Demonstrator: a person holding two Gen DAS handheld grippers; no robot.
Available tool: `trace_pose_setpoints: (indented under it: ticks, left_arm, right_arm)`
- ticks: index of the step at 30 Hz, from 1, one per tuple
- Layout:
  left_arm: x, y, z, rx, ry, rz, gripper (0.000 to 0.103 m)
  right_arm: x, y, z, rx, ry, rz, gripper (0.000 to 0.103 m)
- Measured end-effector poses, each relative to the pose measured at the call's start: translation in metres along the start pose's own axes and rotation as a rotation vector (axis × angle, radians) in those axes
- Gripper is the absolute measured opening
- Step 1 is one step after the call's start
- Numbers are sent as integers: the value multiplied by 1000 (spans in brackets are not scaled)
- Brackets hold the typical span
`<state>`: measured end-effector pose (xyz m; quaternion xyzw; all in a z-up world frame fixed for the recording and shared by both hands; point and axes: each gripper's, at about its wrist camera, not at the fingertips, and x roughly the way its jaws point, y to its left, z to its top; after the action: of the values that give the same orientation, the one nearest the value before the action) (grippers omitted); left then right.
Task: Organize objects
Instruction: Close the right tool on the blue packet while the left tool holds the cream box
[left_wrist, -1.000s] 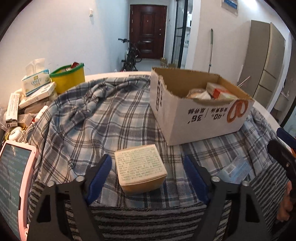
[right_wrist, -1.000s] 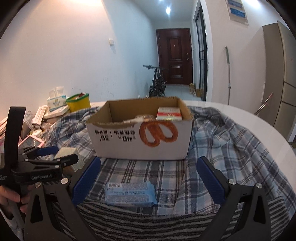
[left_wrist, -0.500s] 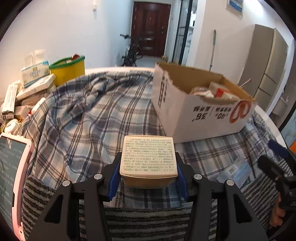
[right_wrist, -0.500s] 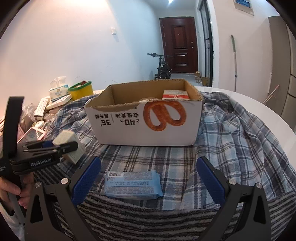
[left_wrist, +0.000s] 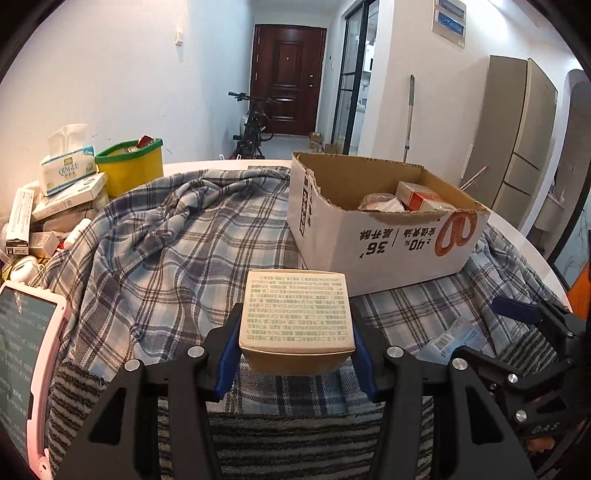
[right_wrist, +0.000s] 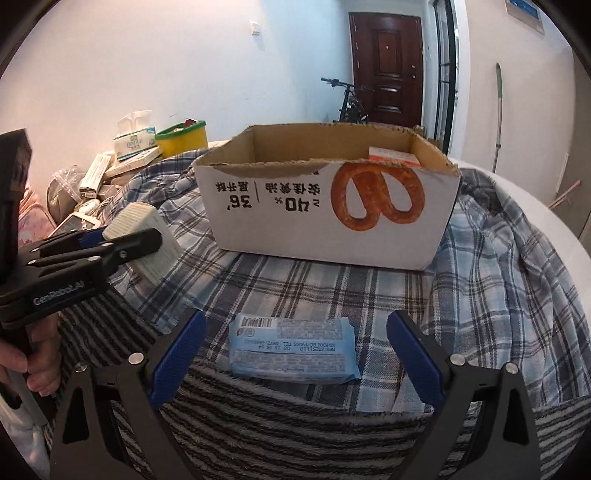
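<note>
My left claw (left_wrist: 297, 347): pinching the small cream box (left_wrist: 296, 317), lifted above the plaid cloth (left_wrist: 166, 258).
My right claw (right_wrist: 295, 354): closing, pads not touching the blue packet (right_wrist: 293, 350) lying between them.
Cardboard box (right_wrist: 325, 218): just behind the packet.

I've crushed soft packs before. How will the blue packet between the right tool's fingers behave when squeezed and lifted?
The blue packet looks like a soft film pack with crimped ends, so it will likely give and sag rather than stay stiff. It seems flat and light. The right tool is closing around it without touching yet; the glossy wrapper may slip.
</note>
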<state>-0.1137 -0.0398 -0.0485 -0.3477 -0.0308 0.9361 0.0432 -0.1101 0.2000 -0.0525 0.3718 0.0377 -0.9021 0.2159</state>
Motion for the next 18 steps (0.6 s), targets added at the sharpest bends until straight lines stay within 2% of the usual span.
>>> trace_pose_setpoints:
  ticks: [5, 13, 18]
  left_arm:
    - [-3, -2, -1, 18, -13, 4, 54]
    - [-6, -5, -1, 34, -28, 5, 54]
    - [-6, -6, -1, 40, -25, 9, 54]
  right_arm:
    - [13, -5, -2, 36, 76, 66, 93]
    - [20, -3, -4, 36, 121, 45, 91]
    - [30, 1, -5, 21, 181, 30, 84]
